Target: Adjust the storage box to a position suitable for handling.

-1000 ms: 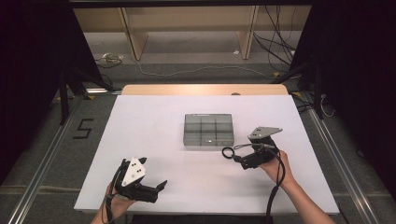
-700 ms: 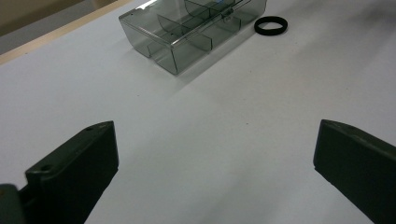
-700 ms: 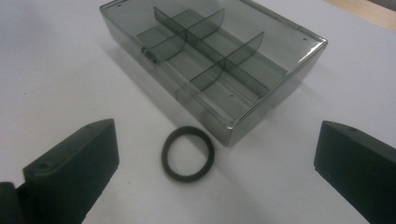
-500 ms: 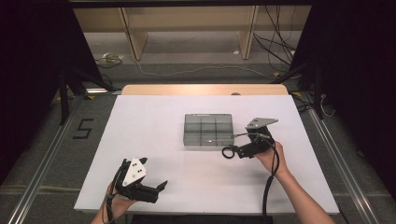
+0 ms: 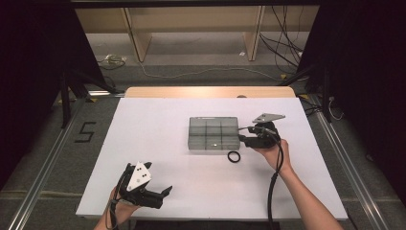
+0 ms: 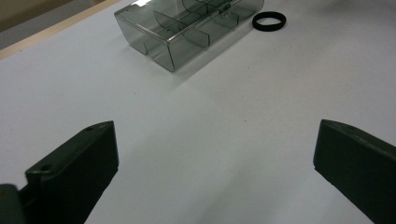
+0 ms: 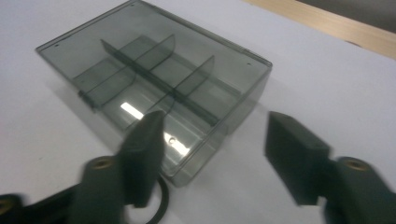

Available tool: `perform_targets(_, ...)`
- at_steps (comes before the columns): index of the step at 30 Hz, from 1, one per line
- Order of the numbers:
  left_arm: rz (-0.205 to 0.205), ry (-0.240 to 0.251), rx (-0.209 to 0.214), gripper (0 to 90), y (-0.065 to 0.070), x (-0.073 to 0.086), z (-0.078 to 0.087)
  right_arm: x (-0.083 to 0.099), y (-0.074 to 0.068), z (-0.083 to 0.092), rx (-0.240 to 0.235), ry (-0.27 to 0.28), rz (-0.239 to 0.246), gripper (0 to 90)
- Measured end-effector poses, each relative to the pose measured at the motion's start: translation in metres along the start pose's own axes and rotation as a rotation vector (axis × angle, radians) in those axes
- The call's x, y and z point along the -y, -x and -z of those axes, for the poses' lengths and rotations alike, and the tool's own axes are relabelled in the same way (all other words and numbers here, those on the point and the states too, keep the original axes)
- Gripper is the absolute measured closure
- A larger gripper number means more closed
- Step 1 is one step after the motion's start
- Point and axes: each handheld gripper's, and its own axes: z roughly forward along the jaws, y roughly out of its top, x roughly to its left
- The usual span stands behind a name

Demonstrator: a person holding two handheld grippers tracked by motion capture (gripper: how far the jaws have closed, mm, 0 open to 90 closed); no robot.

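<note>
On a white-topped table (image 5: 158,129) edged at the far side by a strip of pale wood, a person's two hands work a pair of black two-jaw grippers around a smoky grey transparent plastic box (image 5: 213,133) divided into compartments, its lid shut. That box sits a little right of the table's middle, and a small black rubber ring (image 5: 233,156) lies flat on the white surface just off its near right corner, apart from the box wall. At the right, the right gripper (image 5: 245,135) is held level against the box's right end, a grey three-cornered plate riding on top of it and a black cable trailing back along the forearm. Its jaws have just been closing and now stand partly apart; in the right gripper view (image 7: 212,156) one jaw hangs over the box's near corner and lid while the other stands beyond the side wall, so the corner lies between them without either pad pressing on it (the ring shows as a dark arc just beneath the jaw over the lid). Near the front left edge of the table, well away from the box, the left gripper (image 5: 163,195) rests in the other hand with its jaws spread wide and nothing but bare tabletop between them.
</note>
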Motion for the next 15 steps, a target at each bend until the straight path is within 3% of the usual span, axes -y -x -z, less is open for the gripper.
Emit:
perform_targets(1,0.0,-0.001,0.0,0.0,0.0,0.0,0.0,0.0,0.0,0.0,0.0,0.0,0.0,53.1)
perform_targets(2,-0.001,0.0,0.0,0.0,0.0,0.0,0.0,0.0,0.001,-0.005,0.01,-0.013,-0.006,64.8)
perform_targets(3,-0.001,0.0,0.0,0.0,0.0,0.0,0.0,0.0,0.001,-0.005,0.01,-0.013,-0.006,64.8)
perform_targets(4,-0.002,-0.001,0.001,0.0,0.0,0.0,0.0,0.0,0.002,-0.009,0.015,-0.022,-0.016,74.1)
perform_targets(5,-0.001,0.0,0.001,0.0,0.0,0.0,0.0,0.0,0.002,-0.009,0.015,-0.022,-0.016,74.1)
perform_targets(6,0.0,-0.002,0.002,0.0,0.0,0.0,0.0,0.0,0.002,-0.013,0.033,-0.035,-0.013,81.1)
perform_targets(11,0.001,-0.005,0.004,0.0,0.0,0.001,-0.001,-0.002,-0.001,-0.02,0.064,-0.059,0.002,90.0)
perform_targets(15,0.0,-0.005,0.005,0.0,0.0,0.001,-0.001,-0.002,-0.002,-0.025,0.084,-0.069,0.007,90.0)
